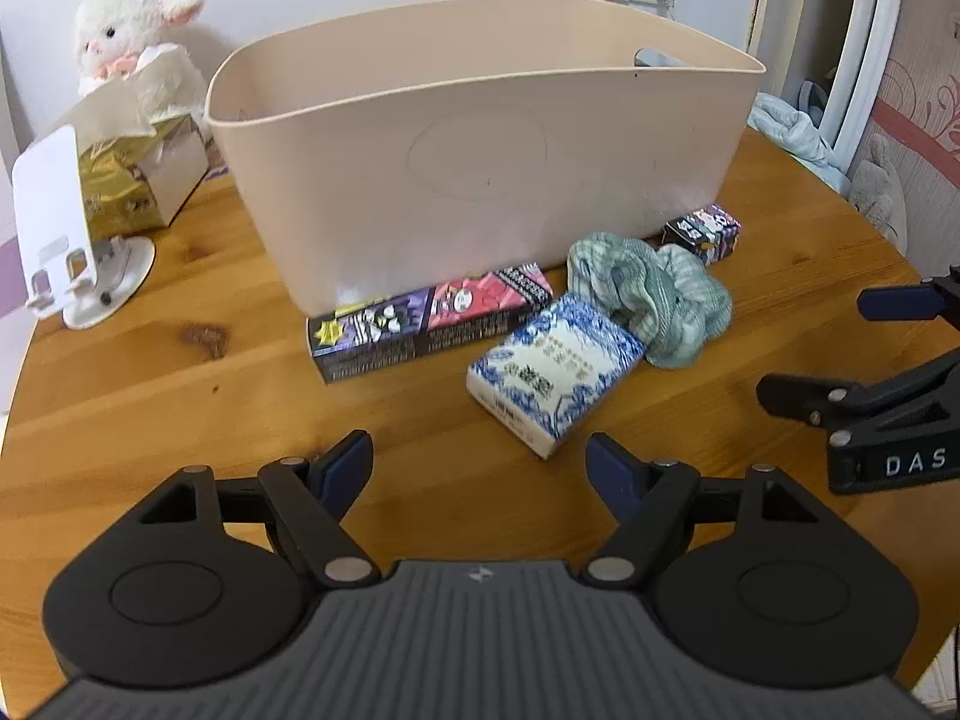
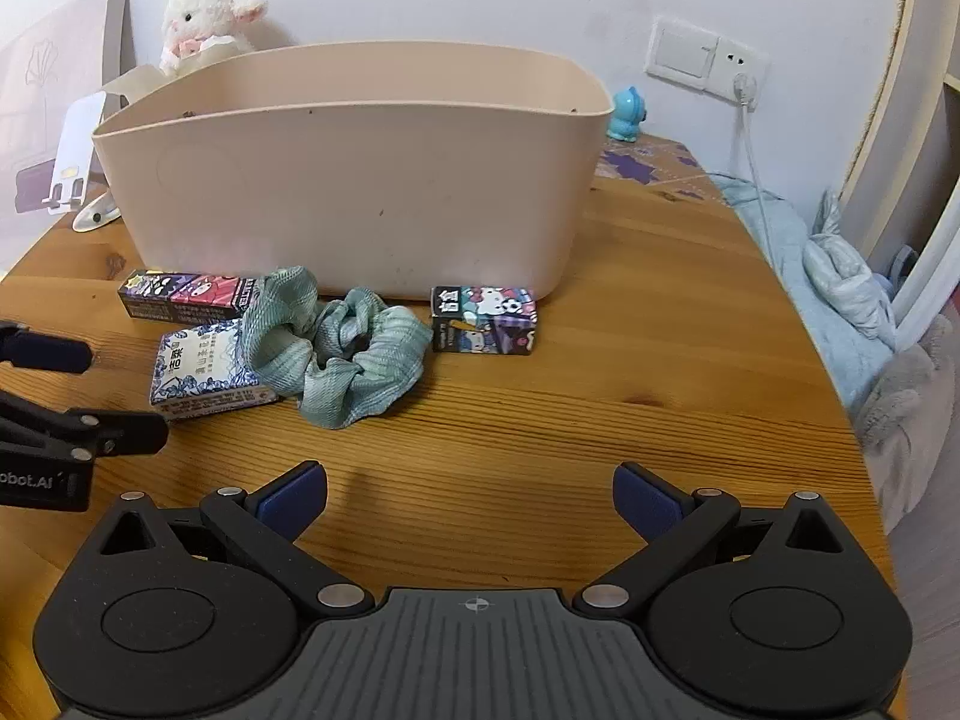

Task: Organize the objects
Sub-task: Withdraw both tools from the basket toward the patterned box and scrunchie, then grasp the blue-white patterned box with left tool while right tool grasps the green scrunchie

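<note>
Nothing looks sorted yet: 4 items, the long box (image 1: pixel 429 324), tissue pack (image 1: pixel 555 372), scrunchie (image 1: pixel 651 300) and small box (image 2: pixel 483 319), lie mid-frame on the worktop (image 1: pixel 180 396) before the bin (image 1: pixel 480 138). The left hand-held gripper (image 1: pixel 480 468) and right hand-held gripper (image 2: pixel 471 498) gape wide, empty.

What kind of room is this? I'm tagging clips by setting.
Probably a bedroom or other home room: a plush lamb sits by the wall, a wooden table holds a beige storage bin, and rumpled blue bedding lies beside the table.
</note>
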